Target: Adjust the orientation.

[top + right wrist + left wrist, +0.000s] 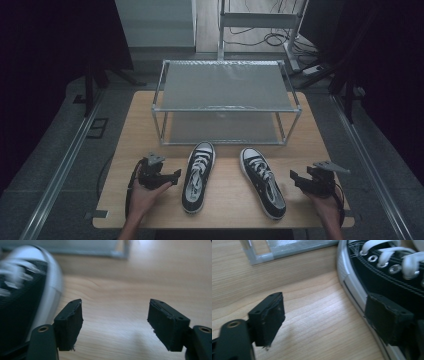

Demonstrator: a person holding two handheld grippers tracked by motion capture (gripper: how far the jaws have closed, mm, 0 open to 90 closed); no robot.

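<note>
Left gripper is held low, jaws apart on nothing, the left sneaker just beside its right jaw, perhaps touching. Right gripper, jaws wide apart, sits just right of the right sneaker.

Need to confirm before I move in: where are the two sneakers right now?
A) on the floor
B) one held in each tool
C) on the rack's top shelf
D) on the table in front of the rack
D: both the left sneaker and the right sneaker lie on the wooden table, in front of the metal rack.
</note>
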